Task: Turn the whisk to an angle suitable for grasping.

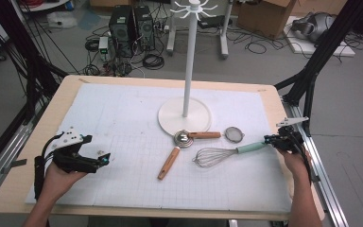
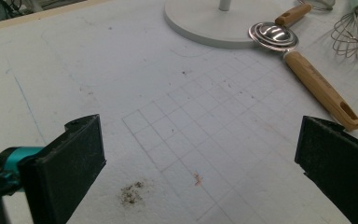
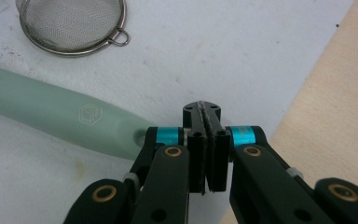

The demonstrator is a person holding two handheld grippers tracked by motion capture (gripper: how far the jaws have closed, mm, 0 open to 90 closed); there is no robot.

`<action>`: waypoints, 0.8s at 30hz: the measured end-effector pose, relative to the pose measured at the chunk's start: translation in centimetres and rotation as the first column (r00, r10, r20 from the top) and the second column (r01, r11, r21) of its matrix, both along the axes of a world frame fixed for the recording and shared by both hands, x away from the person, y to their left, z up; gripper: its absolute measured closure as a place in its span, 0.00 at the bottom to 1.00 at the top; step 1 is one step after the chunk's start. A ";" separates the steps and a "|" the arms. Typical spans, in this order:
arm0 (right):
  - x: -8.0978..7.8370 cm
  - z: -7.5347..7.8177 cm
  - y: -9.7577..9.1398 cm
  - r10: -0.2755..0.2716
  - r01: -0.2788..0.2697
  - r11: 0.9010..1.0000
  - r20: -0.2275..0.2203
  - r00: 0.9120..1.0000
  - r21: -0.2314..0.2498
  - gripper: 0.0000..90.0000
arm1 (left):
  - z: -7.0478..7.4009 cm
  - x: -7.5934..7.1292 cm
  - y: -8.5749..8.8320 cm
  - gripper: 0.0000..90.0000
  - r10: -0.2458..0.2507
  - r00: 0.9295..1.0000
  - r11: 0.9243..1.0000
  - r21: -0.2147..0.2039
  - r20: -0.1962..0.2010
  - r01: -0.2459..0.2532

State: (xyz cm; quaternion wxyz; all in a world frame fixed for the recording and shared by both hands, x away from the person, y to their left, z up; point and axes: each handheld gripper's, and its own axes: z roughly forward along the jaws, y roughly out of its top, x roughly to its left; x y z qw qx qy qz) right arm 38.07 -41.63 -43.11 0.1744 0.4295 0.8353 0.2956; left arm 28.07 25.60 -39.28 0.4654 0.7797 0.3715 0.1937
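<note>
You see a mint-green-handled whisk [image 1: 227,153] right of the white stand [image 1: 185,115], tan-handled scoops [image 1: 182,142] before it, on gridded white matting [image 1: 113,113].

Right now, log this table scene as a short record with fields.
surface: white gridded mat on a wooden table
stand: white pole stand, far middle of mat
whisk: whisk with mint handle, lying flat, handle end beside the right gripper
strainer: small mesh strainer, flat, beyond the whisk
wooden-handled tools: two, meeting at a metal bowl by the stand's base
left gripper: open, nothing between the jaws
right gripper: shut, jaws empty, beside the whisk handle
</note>
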 end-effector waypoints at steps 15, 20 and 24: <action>-3.4 1.9 6.3 0.348 -0.349 0.935 0.032 0.937 0.054 0.99 | 0.3 -0.3 0.1 0.02 0.003 1.000 1.000 0.001 0.013 -0.003; -3.6 2.1 8.1 0.393 -0.393 0.914 0.023 0.919 0.097 0.99 | 0.3 -0.3 0.2 0.02 0.007 1.000 1.000 0.001 0.009 -0.007; -3.7 2.0 9.0 0.408 -0.406 0.909 0.004 0.913 0.093 0.99 | 0.3 -0.3 0.1 0.02 0.002 1.000 1.000 0.000 0.011 -0.002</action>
